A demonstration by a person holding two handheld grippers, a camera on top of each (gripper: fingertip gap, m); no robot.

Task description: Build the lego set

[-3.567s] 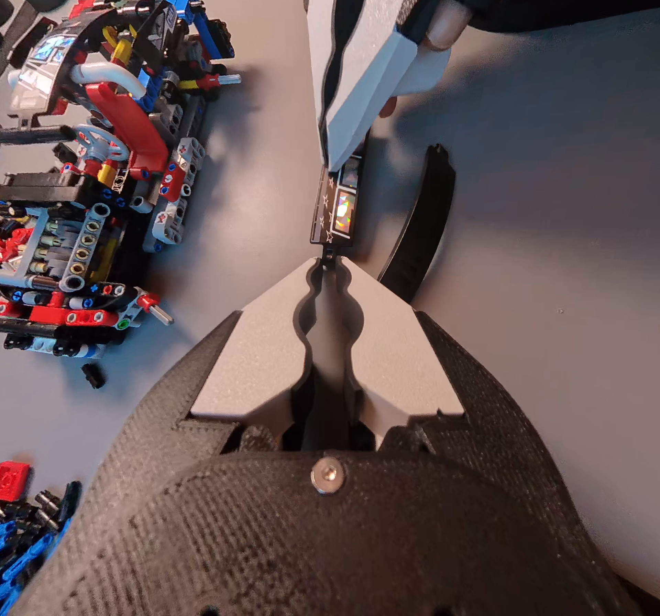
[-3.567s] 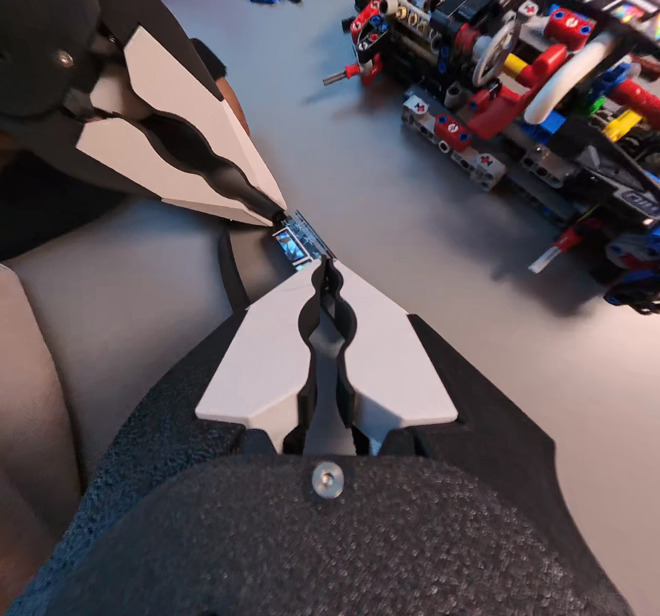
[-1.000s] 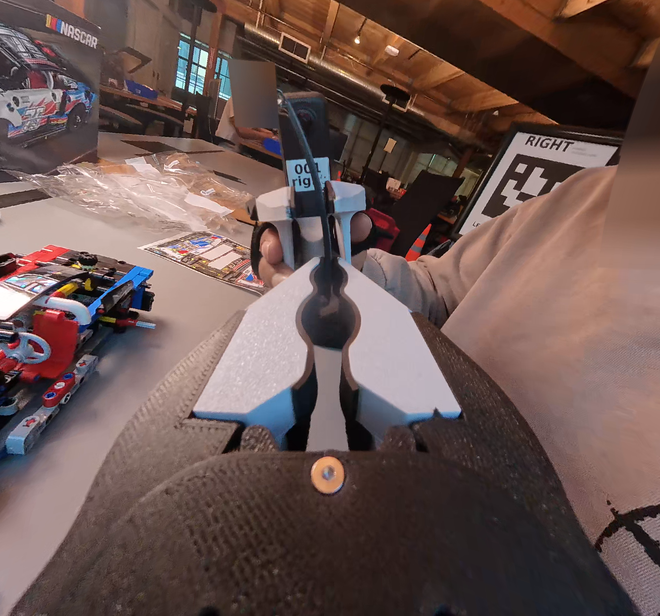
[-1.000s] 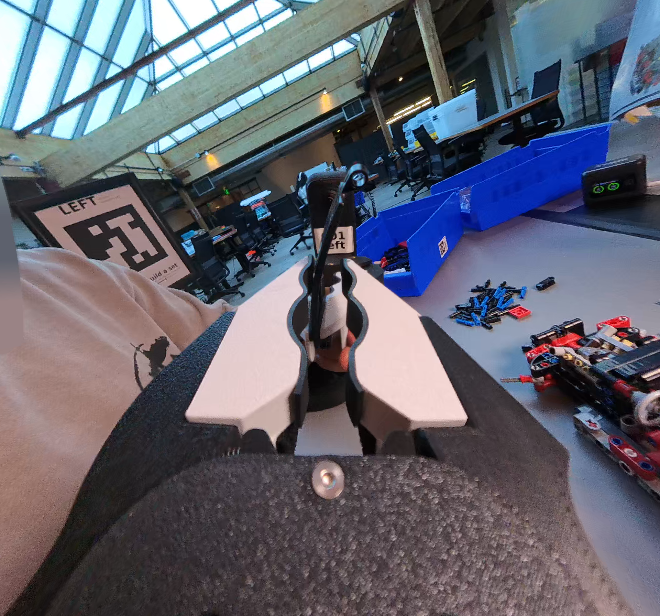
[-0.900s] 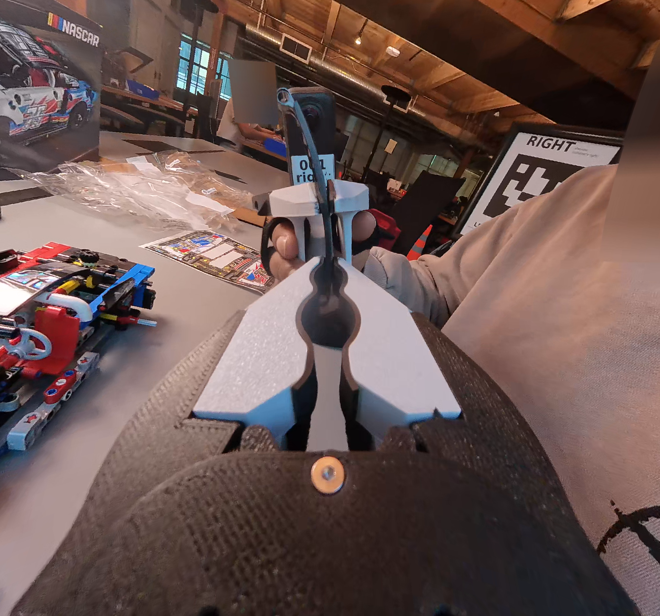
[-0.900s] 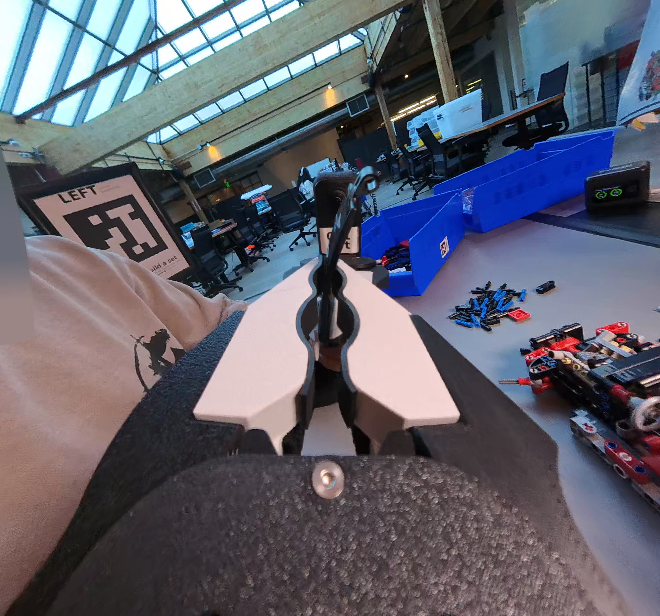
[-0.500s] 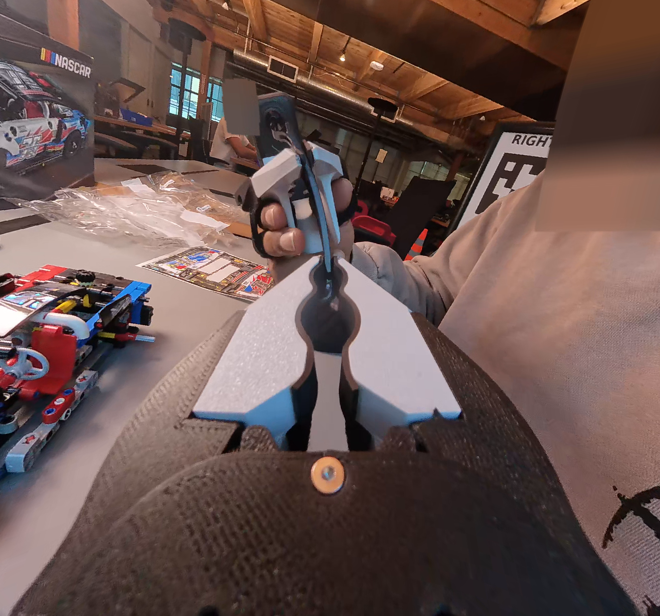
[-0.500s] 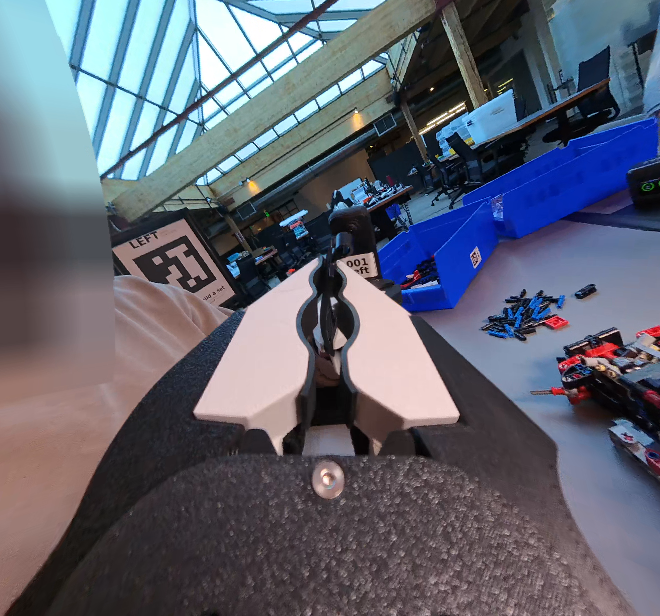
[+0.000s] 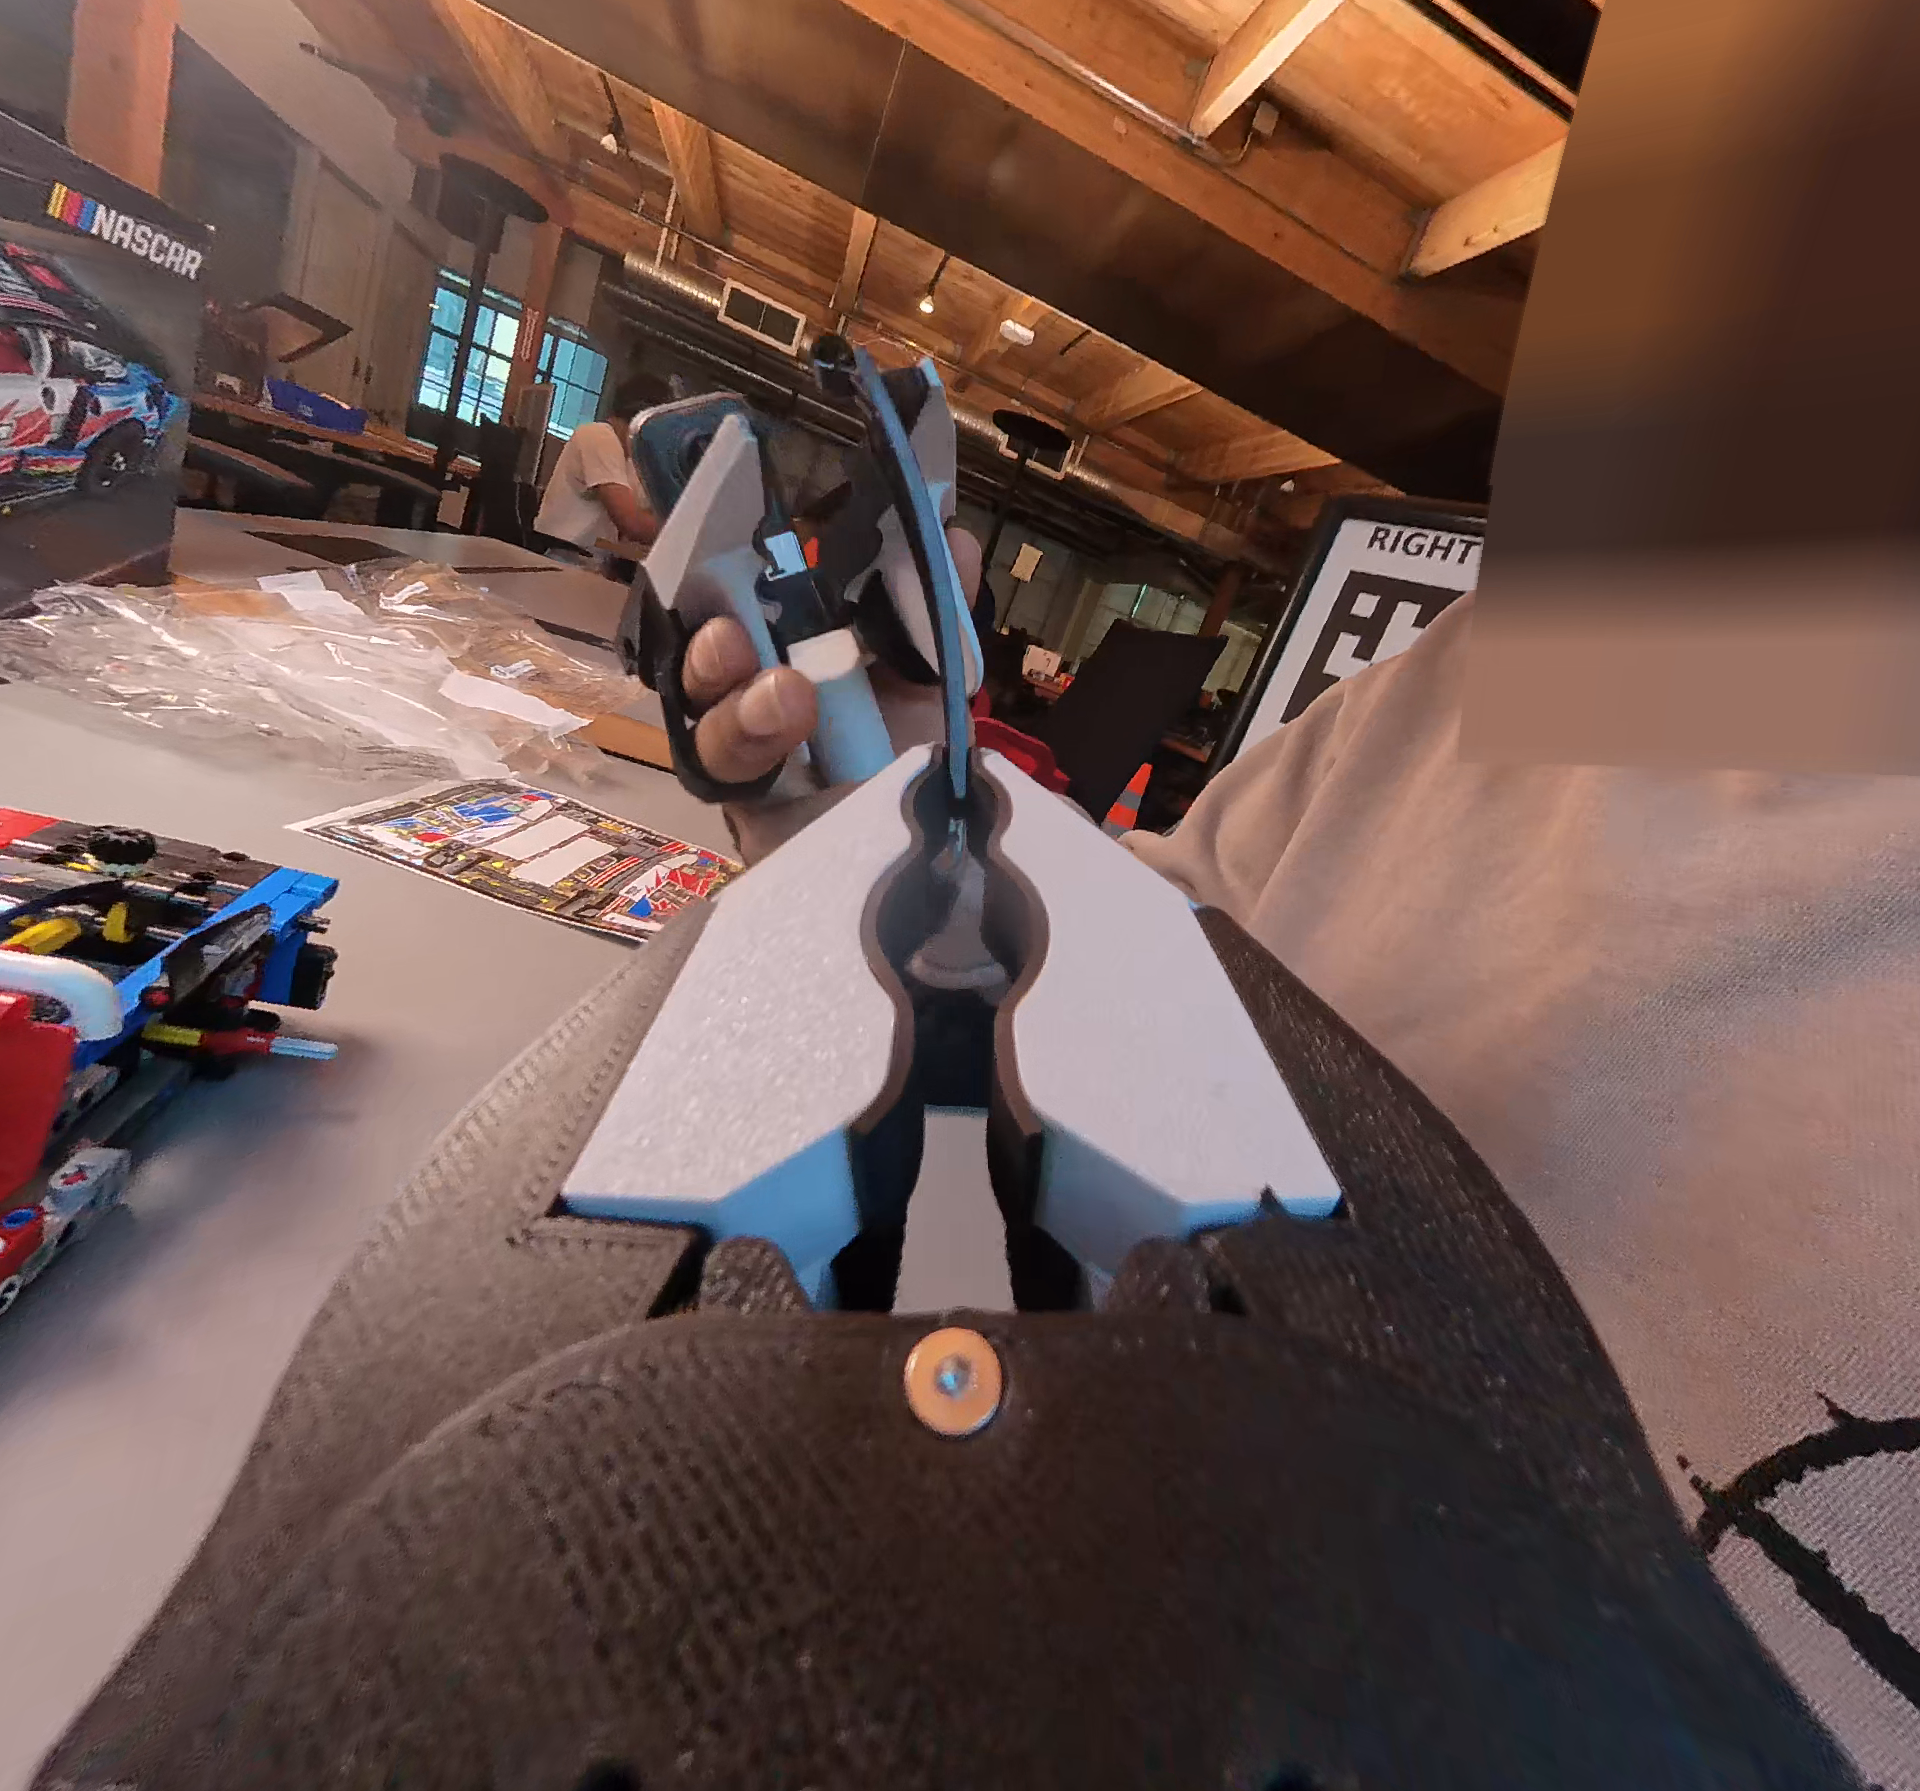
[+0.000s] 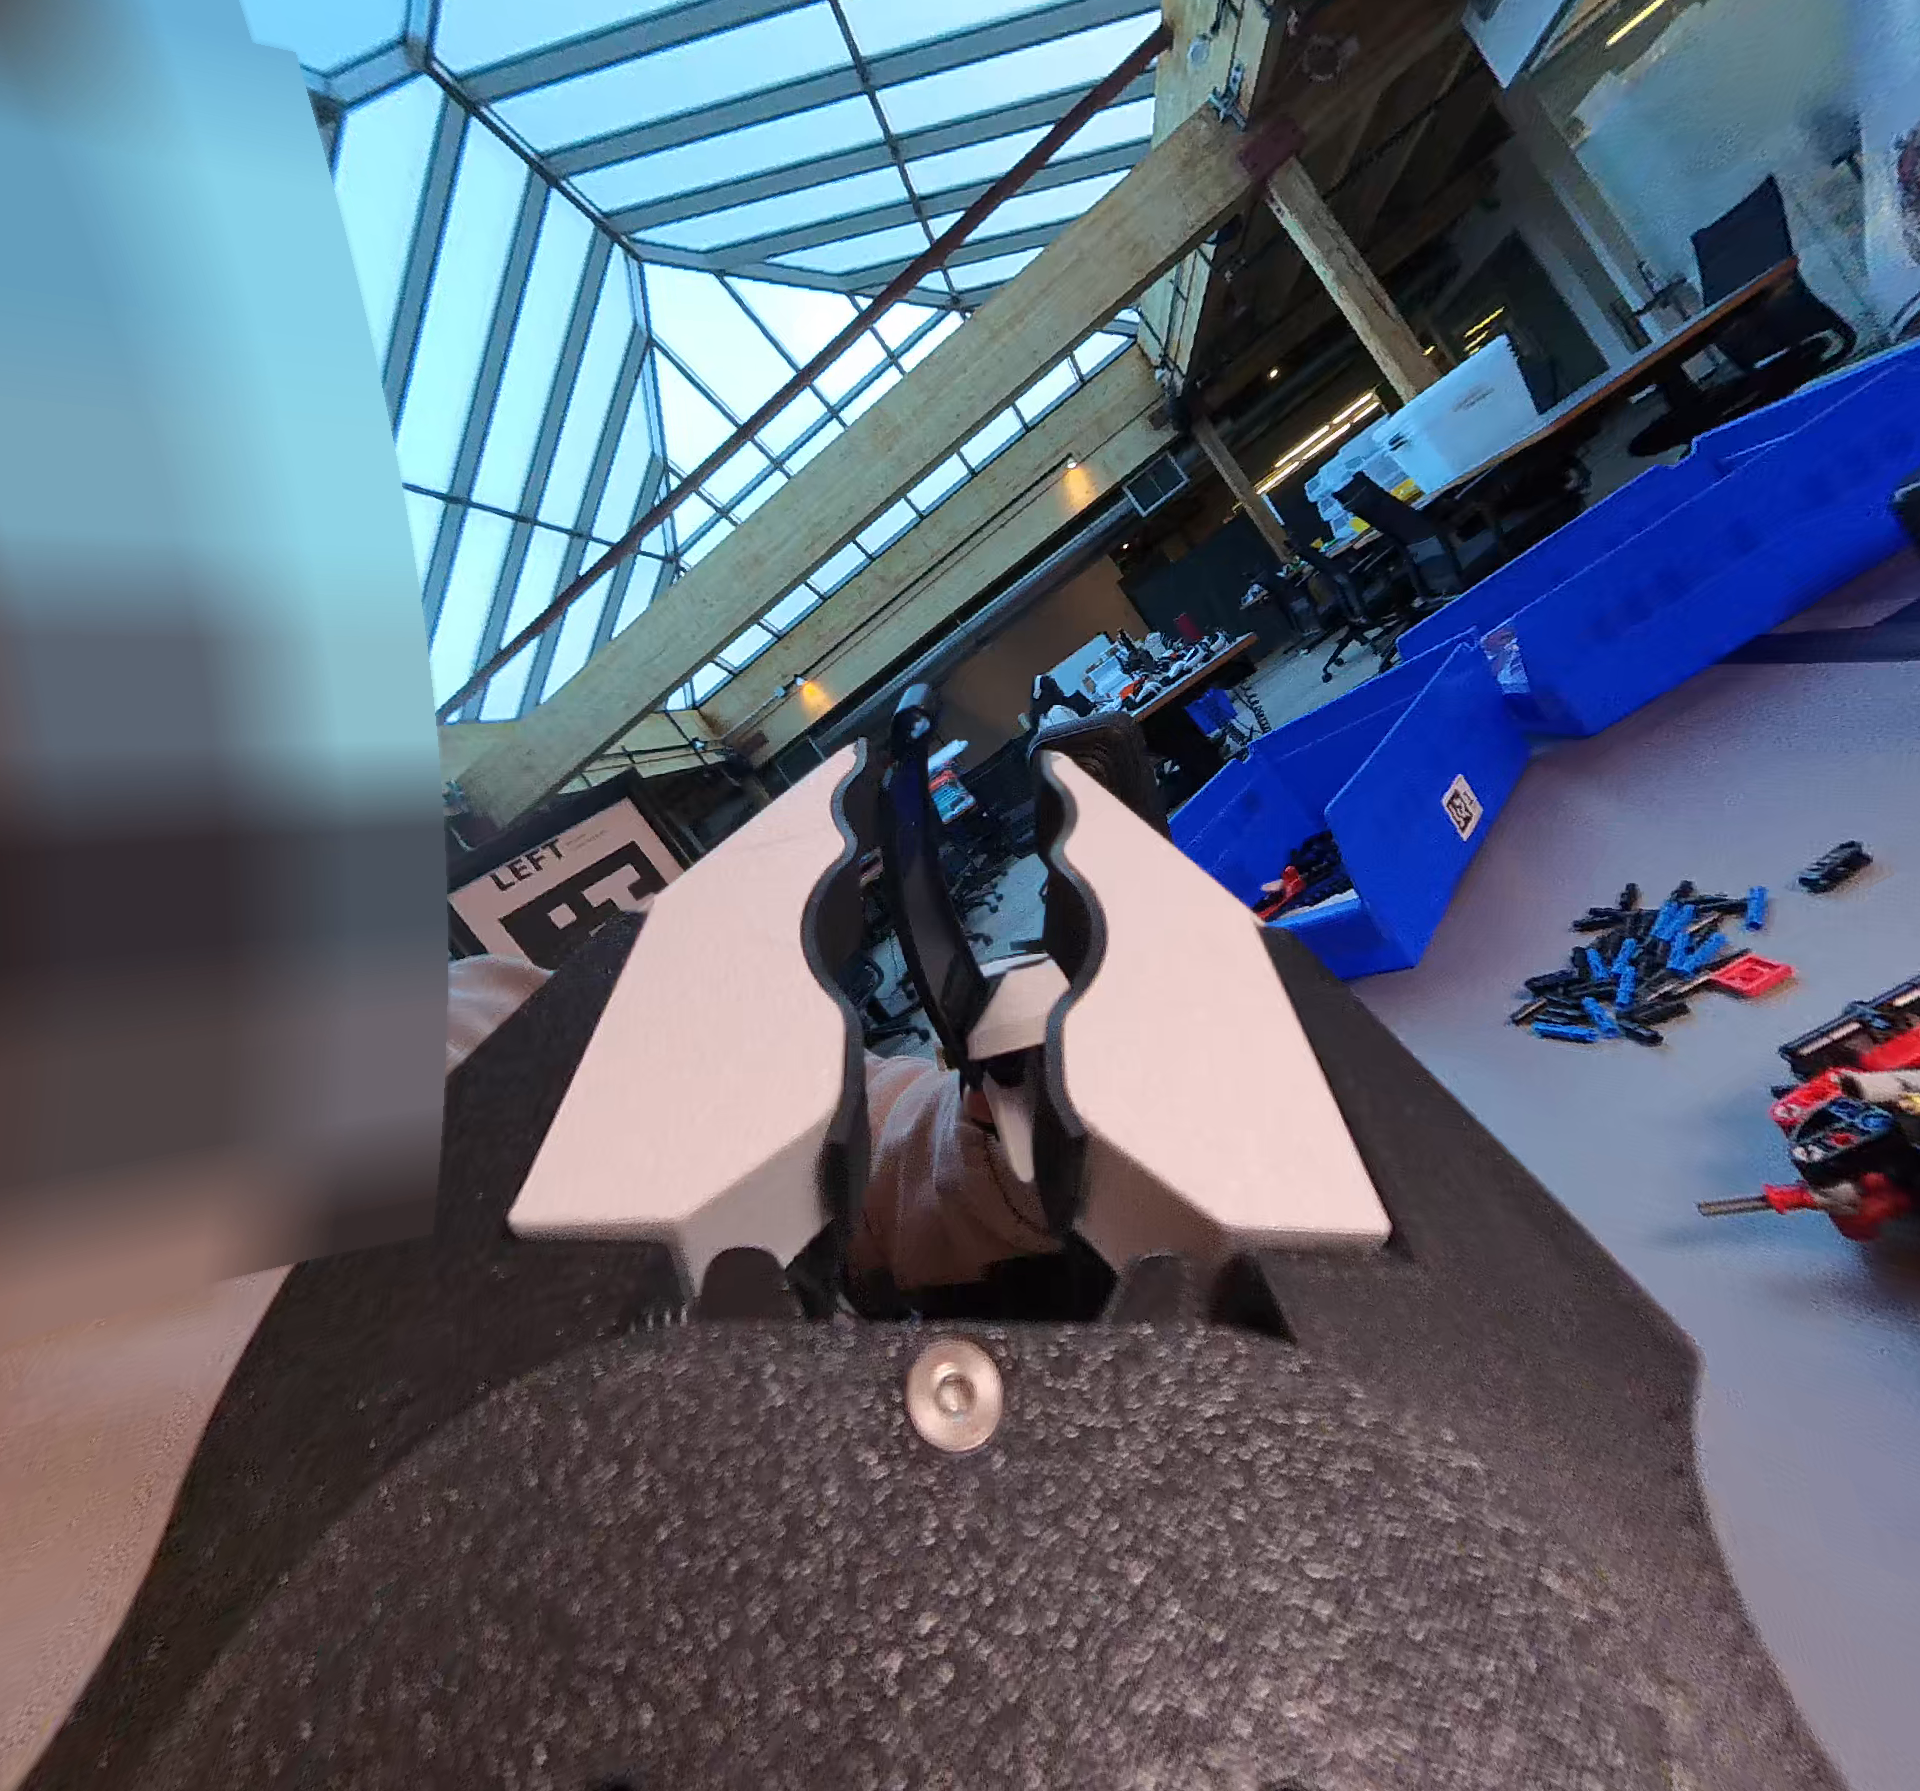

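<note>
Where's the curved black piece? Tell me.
Curved black piece: held up off the table, lower end pinched in the left claw, in front of the open right claw.

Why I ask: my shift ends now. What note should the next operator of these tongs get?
Left tongs: shut on the lower end of the curved black piece, held up in the air.
Right tongs: open, jaws either side of that piece, not gripping.
Done: partly built car model sits on the table, loose pins nearby.
Left: fit the piece to the car, probably after regripping.
</note>
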